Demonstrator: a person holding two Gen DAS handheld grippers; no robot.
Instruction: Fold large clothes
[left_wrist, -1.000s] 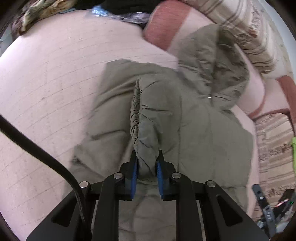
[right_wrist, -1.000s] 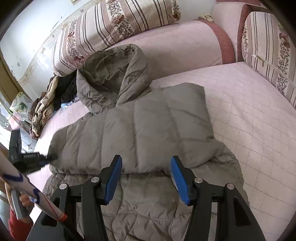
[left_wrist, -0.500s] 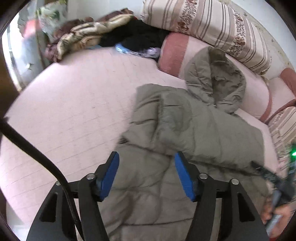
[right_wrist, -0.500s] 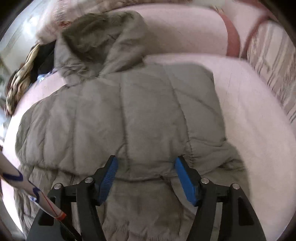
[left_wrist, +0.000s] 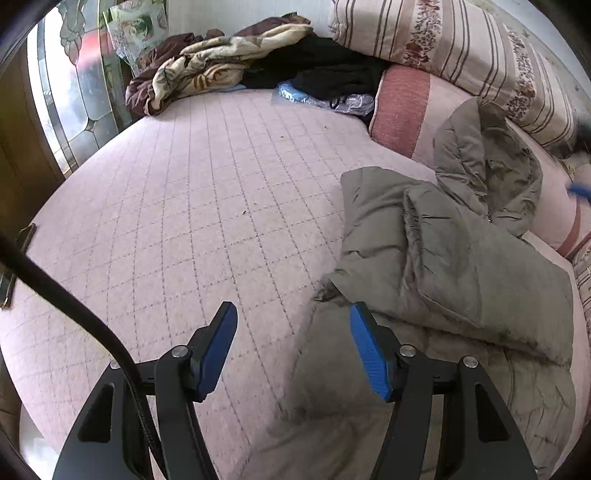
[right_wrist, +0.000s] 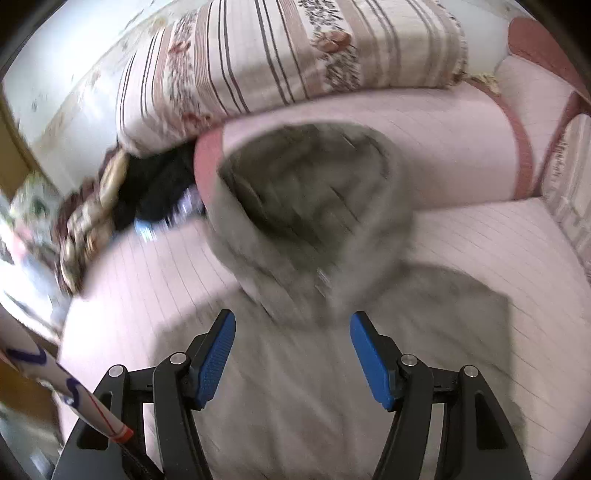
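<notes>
Two tools hang over the bed, both spread wide and pinching nothing. The olive padded jacket (left_wrist: 461, 266) lies on the quilted pink bed (left_wrist: 207, 206), its body flat with both sleeves apparently folded in across it, and its hood (left_wrist: 491, 173) propped up against the pink bolster (left_wrist: 402, 107) at the far end. The left tool (left_wrist: 291, 347) hovers at the jacket's near left edge, one blue pad over the fabric, the other over bare quilt. The right tool (right_wrist: 291, 347) points straight at the hood (right_wrist: 306, 199); that view is blurred, so fine detail there is lost.

Judging by this, the sleeve stage looks done and the hood is the step in hand. The next move would call for the right tool to close on the hood's rim and lay it down over the jacket's chest, while the left tool finds a grip on the jacket's near edge for the lengthwise fold.

Beyond the bolster, a heap of blankets and dark clothes (left_wrist: 258, 62) lies well apart from the jacket.
</notes>
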